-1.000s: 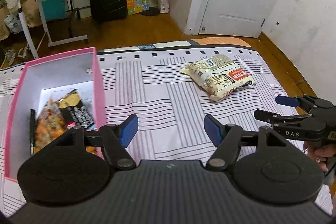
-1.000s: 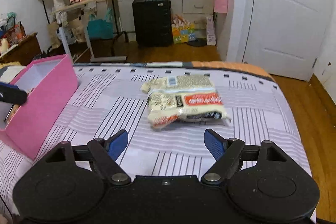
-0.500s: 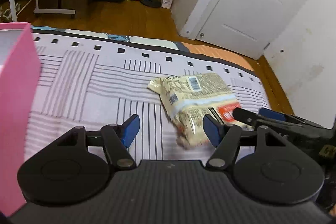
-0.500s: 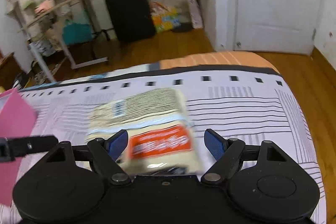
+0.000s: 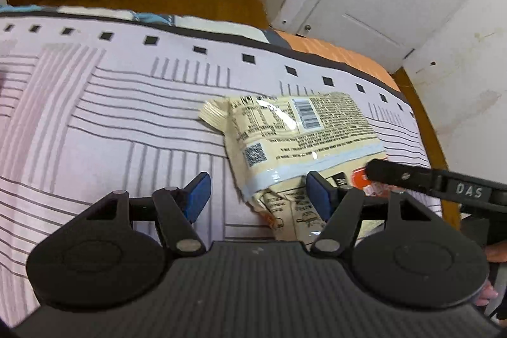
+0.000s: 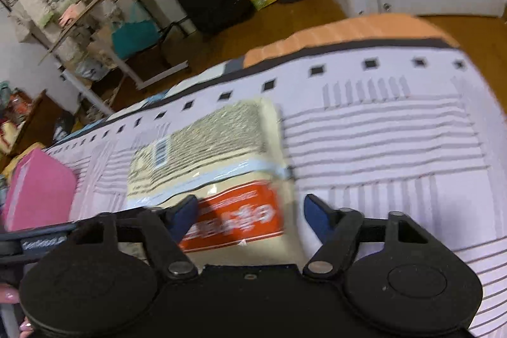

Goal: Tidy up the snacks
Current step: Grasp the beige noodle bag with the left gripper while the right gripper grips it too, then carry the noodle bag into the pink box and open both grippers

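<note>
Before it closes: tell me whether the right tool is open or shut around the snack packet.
Open. In the right wrist view the right tool has its blue fingers spread on either side of the snack packet, which lies flat on the bedsheet.

Right gripper (image 6: 250, 211) spread wide over snack pack (image 6: 218, 176) on bedsheet (image 6: 396, 148). Pink box (image 6: 38, 192) far left. Image blurred.

Cream snack packet (image 5: 294, 132) with orange label lies flat, barcode up, on striped bedsheet (image 5: 111, 116).

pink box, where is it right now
The pink box sits at the far left of the right wrist view, on the striped bedspread, left of the snack packet.
</note>
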